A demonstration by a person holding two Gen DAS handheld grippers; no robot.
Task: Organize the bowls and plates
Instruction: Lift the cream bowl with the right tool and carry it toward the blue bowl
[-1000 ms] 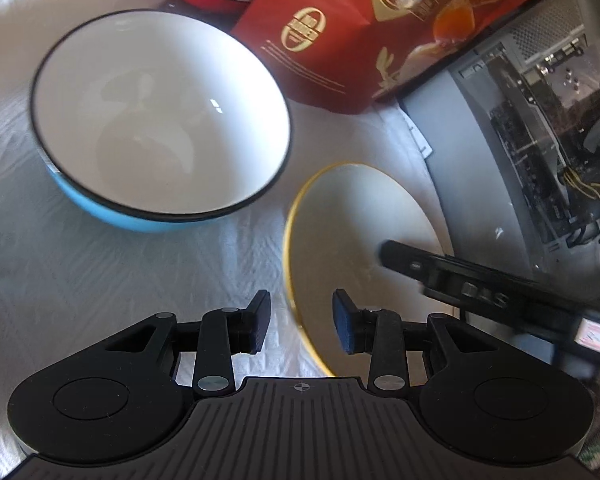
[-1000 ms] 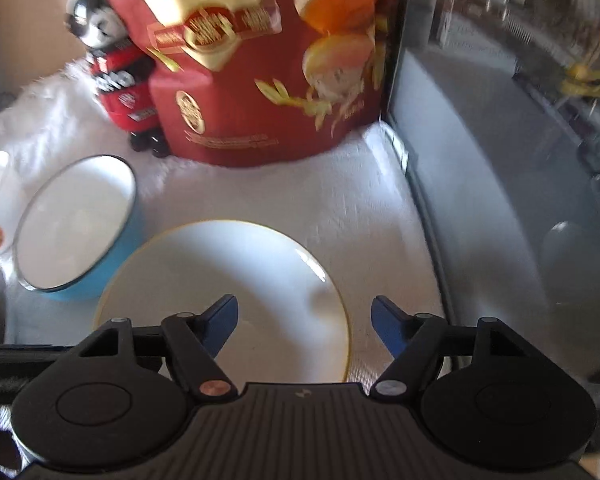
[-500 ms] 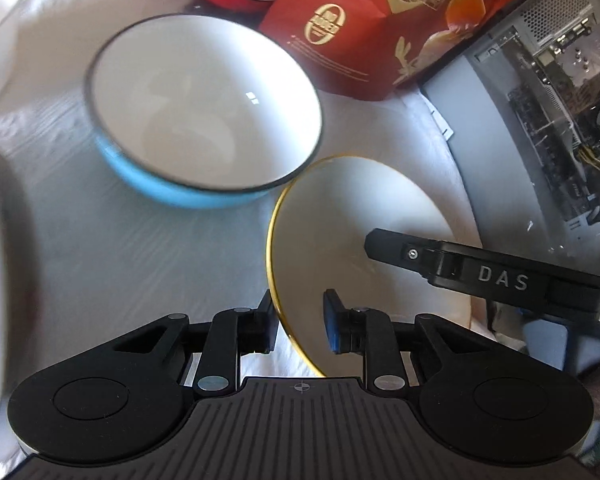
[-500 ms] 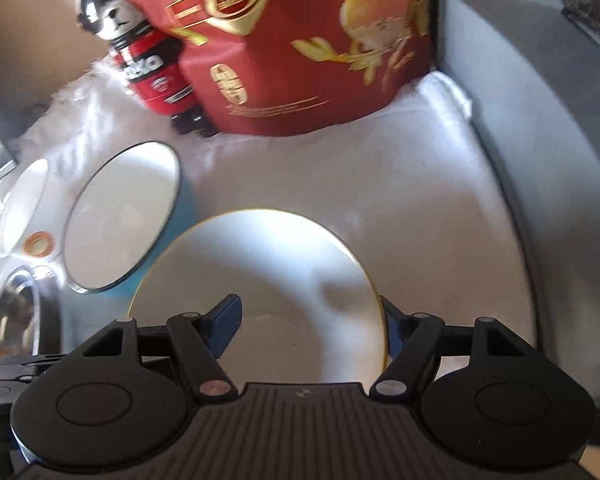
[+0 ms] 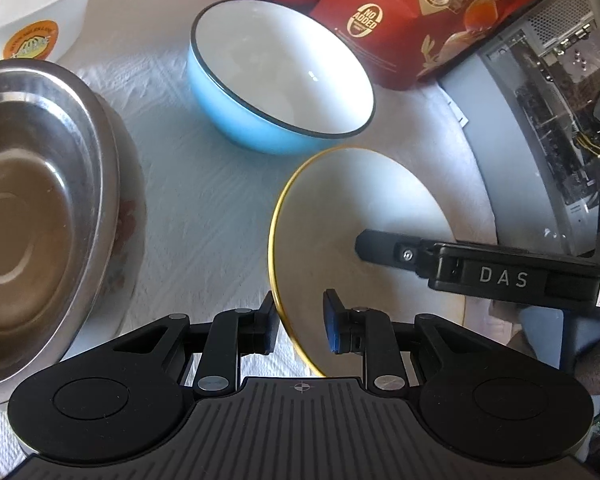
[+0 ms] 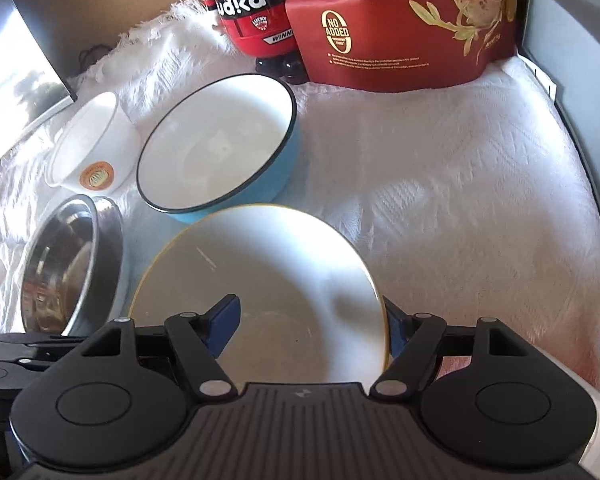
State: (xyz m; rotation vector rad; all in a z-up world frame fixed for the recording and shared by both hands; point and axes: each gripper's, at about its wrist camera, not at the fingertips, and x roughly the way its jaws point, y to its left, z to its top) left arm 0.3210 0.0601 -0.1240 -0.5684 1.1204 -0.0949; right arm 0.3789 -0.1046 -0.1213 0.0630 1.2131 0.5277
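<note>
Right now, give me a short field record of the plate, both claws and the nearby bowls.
plate: gold-rimmed plate, tilted, lifted off the white cloth
left claw: straddles the plate's rim, jaws have just been closing
right claw: wide, straddles the opposite rim
blue bowl: upright, just beyond the plate
steel bowl: left, upright
white bowl: far left

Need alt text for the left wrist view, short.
Left gripper with its jaws astride the rim of a gold-rimmed white plate, on a white cloth. A blue bowl sits behind, a steel bowl to the left.
</note>
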